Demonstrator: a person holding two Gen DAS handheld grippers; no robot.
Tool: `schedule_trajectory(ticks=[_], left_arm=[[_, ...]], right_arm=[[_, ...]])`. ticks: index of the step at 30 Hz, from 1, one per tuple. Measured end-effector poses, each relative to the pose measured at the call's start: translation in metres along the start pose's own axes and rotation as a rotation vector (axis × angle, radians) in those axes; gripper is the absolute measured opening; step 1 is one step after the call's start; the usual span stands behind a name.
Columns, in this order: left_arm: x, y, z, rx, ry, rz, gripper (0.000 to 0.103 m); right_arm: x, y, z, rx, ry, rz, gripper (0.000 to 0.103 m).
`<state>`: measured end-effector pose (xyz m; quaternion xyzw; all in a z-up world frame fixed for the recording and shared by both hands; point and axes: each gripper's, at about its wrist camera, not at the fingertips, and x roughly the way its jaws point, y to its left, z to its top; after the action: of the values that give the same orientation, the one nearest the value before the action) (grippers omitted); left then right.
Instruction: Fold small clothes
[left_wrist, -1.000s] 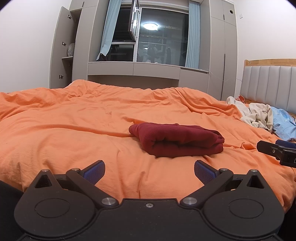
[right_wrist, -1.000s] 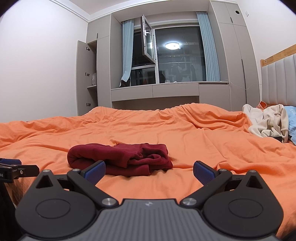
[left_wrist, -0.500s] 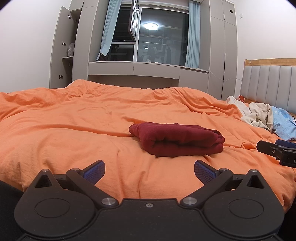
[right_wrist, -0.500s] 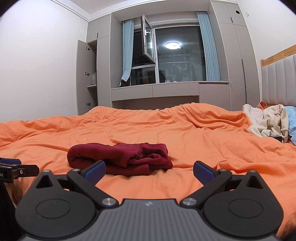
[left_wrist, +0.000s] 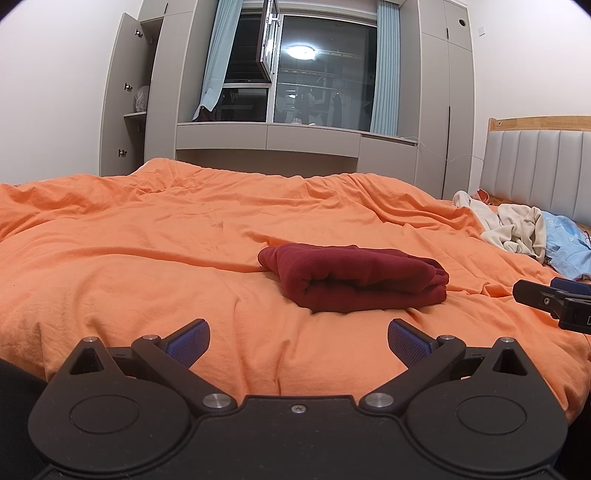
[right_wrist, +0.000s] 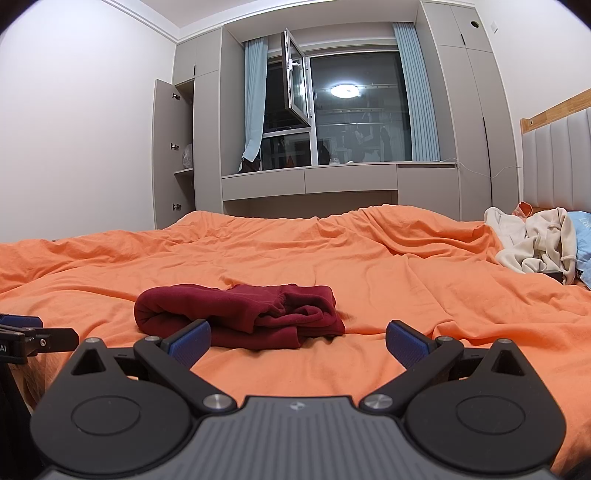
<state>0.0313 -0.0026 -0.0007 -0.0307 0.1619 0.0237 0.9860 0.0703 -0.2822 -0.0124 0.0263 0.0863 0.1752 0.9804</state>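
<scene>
My left gripper (left_wrist: 298, 341) and right gripper (right_wrist: 297, 341) hold their jaws wide, empty. The folded maroon garment (left_wrist: 354, 280), frame centre, could unroll if I snag its loose edge.

Nothing visibly changes across the earlier pictures and this one: the left gripper (left_wrist: 298, 341), the right gripper (right_wrist: 297, 341) and the folded maroon garment (left_wrist: 354, 281) show no shift in either wrist view.
</scene>
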Motion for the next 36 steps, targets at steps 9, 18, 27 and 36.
schedule_trajectory(ticks=[9, 18, 27, 36], left_arm=[[0.0, 0.0, 0.0, 0.0, 0.0, 0.0, 0.102], [0.001, 0.001, -0.001, -0.008, 0.006, -0.013, 0.102], [0.008, 0.007, -0.002, -0.072, 0.051, 0.025, 0.102], [0.007, 0.009, -0.001, -0.083, 0.049, 0.032, 0.102]], right_arm=[[0.0, 0.0, 0.0, 0.0, 0.001, 0.0, 0.103], [0.0, 0.0, -0.001, -0.001, 0.002, 0.0, 0.103], [0.0, 0.001, -0.001, -0.002, 0.003, 0.0, 0.103], [0.0, 0.001, 0.0, -0.002, 0.004, 0.0, 0.103]])
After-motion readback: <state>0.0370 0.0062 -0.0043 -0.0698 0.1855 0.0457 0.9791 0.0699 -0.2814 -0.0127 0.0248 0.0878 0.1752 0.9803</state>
